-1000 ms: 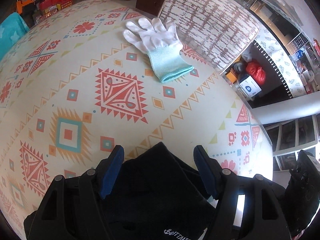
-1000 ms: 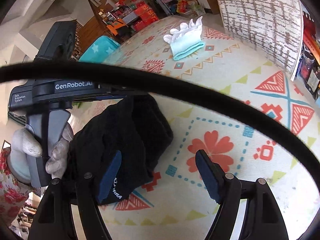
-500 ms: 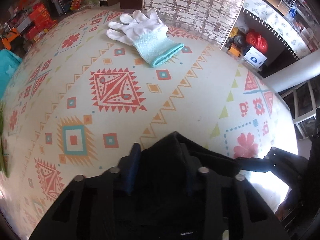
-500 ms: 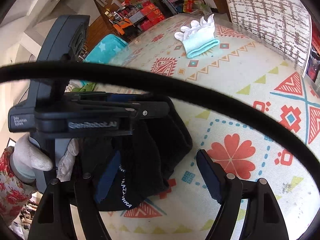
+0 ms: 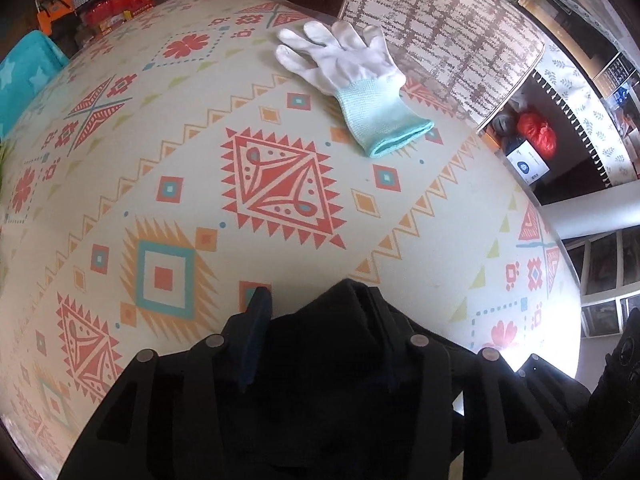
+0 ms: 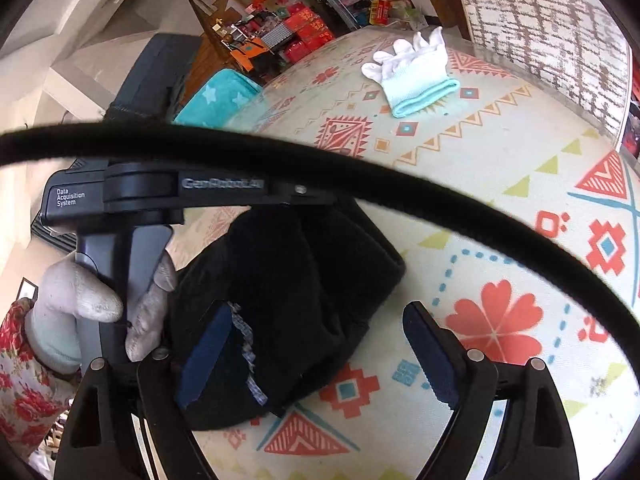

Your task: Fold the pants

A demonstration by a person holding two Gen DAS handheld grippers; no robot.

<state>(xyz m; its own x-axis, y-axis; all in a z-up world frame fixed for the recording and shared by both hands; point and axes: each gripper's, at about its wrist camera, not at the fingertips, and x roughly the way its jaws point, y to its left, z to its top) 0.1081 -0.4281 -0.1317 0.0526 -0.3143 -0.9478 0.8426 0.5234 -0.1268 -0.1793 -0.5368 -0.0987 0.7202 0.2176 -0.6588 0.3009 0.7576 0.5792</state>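
Patterned tablecloth is carrying a spare white glove; well nearer you than the glove, your left gripper is pinching the bunched black pants. Your right gripper is hanging wide open, empty. The fabric is probably soft and limp: take it by an edge.

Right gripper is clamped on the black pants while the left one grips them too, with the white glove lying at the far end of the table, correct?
Not quite. In the right wrist view the right gripper is open, holding nothing. The left gripper does clamp the black pants, and the white glove lies across the table.
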